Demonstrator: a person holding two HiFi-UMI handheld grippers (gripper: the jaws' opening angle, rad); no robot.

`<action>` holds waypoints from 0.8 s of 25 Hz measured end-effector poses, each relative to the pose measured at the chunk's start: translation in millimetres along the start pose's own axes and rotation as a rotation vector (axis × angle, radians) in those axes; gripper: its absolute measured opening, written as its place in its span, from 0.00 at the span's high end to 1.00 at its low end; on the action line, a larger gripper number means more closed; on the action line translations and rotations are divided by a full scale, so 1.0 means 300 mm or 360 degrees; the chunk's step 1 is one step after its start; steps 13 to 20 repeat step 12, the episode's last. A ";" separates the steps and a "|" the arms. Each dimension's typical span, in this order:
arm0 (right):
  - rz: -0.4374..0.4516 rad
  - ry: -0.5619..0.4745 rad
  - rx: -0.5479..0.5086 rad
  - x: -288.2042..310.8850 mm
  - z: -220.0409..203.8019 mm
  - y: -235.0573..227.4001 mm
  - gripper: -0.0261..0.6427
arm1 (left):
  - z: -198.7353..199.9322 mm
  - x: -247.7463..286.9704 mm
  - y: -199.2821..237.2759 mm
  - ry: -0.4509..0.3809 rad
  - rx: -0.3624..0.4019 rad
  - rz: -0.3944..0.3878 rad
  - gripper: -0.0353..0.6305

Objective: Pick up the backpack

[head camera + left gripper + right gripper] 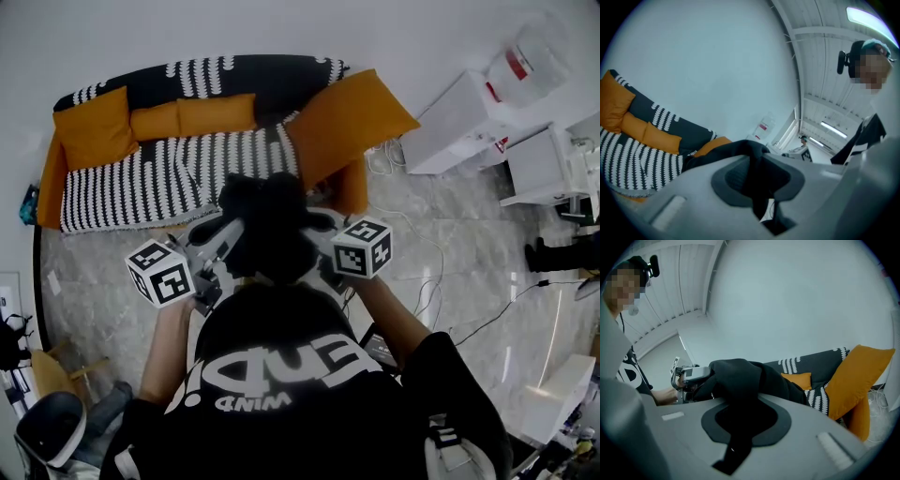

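Backpack (267,230), black, is clamped by left claw (758,187) and right claw (740,427) alike.

Your left gripper (757,183) and right gripper (740,427) sit side by side before you, each clamped on the backpack (267,225).

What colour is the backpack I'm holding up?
The backpack is plain black; it shows best in the head view.

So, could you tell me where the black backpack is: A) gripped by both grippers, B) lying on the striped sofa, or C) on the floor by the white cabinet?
A: the backpack has its black fabric clamped in the left gripper and in the right gripper.
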State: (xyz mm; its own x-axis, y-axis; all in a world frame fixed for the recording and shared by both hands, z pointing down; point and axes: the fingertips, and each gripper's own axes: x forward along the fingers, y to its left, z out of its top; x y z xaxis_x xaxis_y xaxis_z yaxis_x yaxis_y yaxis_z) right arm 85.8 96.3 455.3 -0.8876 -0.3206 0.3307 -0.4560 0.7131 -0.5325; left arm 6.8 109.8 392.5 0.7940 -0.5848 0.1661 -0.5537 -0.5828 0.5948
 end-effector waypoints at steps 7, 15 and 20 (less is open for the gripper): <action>0.0008 0.0005 0.0041 0.008 -0.008 -0.002 0.92 | -0.007 0.000 0.004 0.0008 -0.0019 -0.0004 0.86; 0.0021 0.0022 0.0040 0.013 -0.007 -0.005 0.92 | -0.006 -0.002 0.005 0.0008 -0.0037 0.0003 0.86; 0.0021 0.0022 0.0040 0.013 -0.007 -0.005 0.92 | -0.006 -0.002 0.005 0.0008 -0.0037 0.0003 0.86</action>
